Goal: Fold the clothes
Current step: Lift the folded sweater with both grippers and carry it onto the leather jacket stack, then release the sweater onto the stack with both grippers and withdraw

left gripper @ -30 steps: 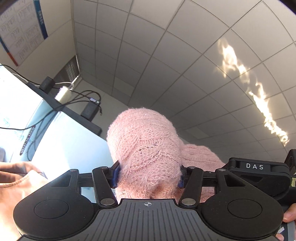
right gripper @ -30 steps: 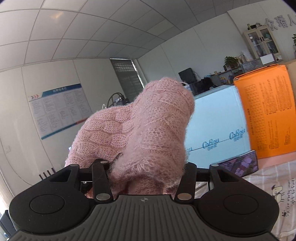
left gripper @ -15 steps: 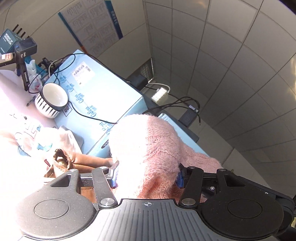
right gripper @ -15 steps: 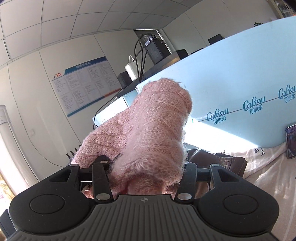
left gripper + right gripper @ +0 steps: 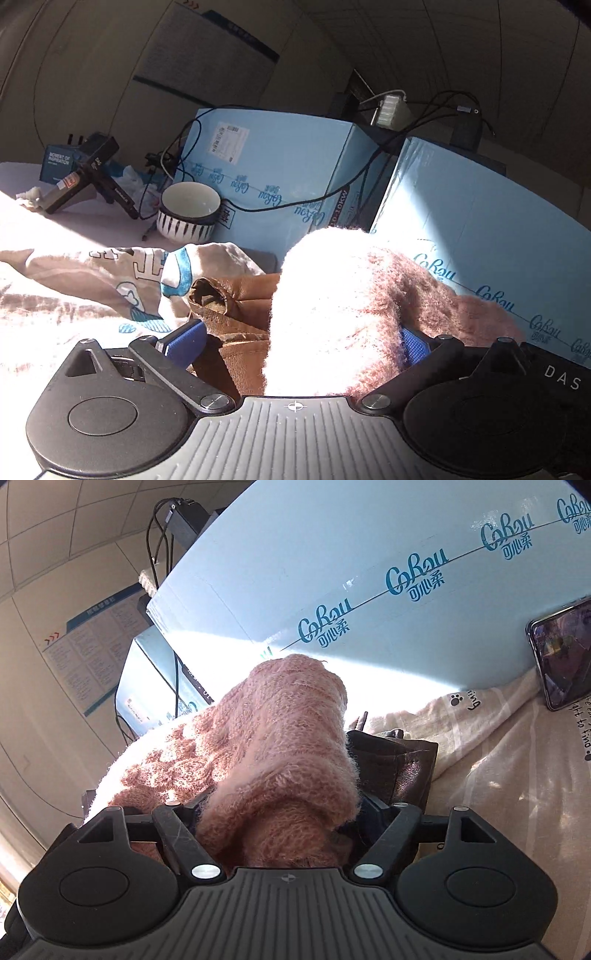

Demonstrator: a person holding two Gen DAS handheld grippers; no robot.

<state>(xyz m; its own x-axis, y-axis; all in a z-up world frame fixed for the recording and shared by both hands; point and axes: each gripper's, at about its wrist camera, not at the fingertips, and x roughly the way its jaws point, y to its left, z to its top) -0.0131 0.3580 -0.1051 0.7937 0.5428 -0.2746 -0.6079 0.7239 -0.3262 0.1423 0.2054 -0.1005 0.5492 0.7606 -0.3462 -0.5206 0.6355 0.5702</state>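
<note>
Blue boxes behind — fuzzy pink sweater

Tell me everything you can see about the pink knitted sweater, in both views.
The pink sweater is fuzzy, loosely knitted wool with a cable pattern. It is bunched into a thick roll between the fingers of both tongs. The left tongs stand wide, with a gap beside the blue left pad; the right tongs close on it. Sunlight washes out its left part. Below it lies a brown leather garment.
</note>
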